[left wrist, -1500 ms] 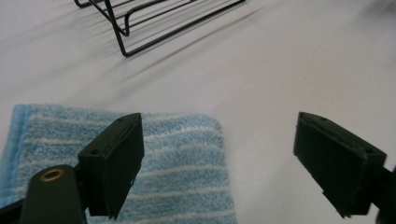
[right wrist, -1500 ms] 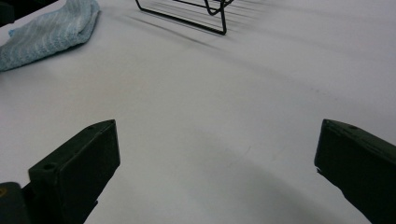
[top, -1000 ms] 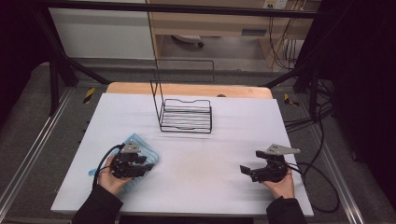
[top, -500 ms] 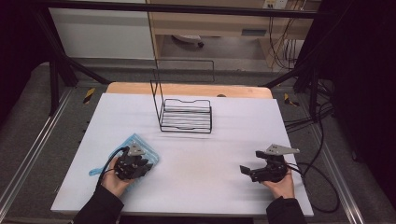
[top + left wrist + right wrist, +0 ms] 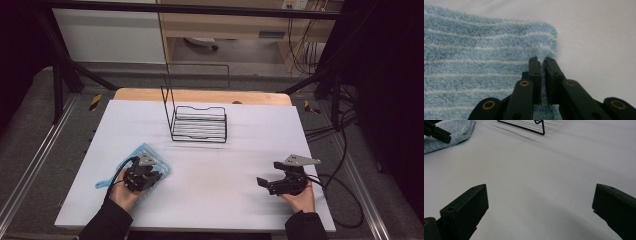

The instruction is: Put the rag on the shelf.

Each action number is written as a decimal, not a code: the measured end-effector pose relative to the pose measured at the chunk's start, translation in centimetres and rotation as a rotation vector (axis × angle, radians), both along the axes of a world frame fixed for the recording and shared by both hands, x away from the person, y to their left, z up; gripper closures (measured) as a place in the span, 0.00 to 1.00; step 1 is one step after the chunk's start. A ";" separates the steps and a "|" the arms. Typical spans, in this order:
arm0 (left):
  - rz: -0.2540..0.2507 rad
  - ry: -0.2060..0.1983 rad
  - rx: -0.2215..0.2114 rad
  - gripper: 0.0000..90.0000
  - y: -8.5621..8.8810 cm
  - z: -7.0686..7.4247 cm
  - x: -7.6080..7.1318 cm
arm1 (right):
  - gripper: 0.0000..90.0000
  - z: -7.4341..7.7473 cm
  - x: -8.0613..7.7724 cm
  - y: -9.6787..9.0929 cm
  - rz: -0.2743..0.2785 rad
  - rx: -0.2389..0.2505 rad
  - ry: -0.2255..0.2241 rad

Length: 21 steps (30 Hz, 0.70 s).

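Note:
A fluffy light-blue cloth (image 5: 159, 162) with pale stripes lies on the white table (image 5: 260, 145) at the front left. My left gripper (image 5: 156, 176) rests on it, and a hand holds it from below. In the left gripper view the cloth (image 5: 474, 47) spreads to the left, and the left gripper (image 5: 542, 61) is shut on its right edge, with fibres squeezed between the jaws. My right gripper (image 5: 263, 183) sits at the front right, points left and stands open. In its own view the right gripper (image 5: 540, 193) has wide-apart jaws with bare table between them.
A black wire rack (image 5: 199, 125) with a tall upright handle stands at the middle back of the table. The right gripper view shows the rack's base (image 5: 524, 126), the cloth (image 5: 459, 132) and the left gripper (image 5: 436, 131) far off. Cables trail off the table's right side.
The left hand has shifted slightly on the cloth, and a strip of cloth now sticks out to the left of that hand. The right gripper has not moved.

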<state>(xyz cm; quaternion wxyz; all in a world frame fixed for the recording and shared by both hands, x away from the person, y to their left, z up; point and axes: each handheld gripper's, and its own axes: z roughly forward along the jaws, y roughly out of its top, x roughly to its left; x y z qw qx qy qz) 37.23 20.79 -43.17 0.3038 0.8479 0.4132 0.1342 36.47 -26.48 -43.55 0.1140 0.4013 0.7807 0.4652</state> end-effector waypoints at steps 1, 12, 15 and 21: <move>0.003 0.002 -0.016 0.94 0.2 0.1 0.0 | 0.01 0.0 0.0 0.0 0.000 0.000 0.000; 0.014 0.002 -0.087 0.95 0.1 1.0 -0.4 | 0.01 0.0 0.0 0.0 0.003 0.000 -0.002; 0.015 0.006 -0.099 0.95 -0.3 1.0 -0.5 | 0.01 -0.1 0.1 0.1 0.004 -0.001 -0.001; 0.009 0.007 -0.114 0.95 -1.2 1.0 -0.8 | 0.01 -0.1 0.1 0.1 0.008 -0.003 0.001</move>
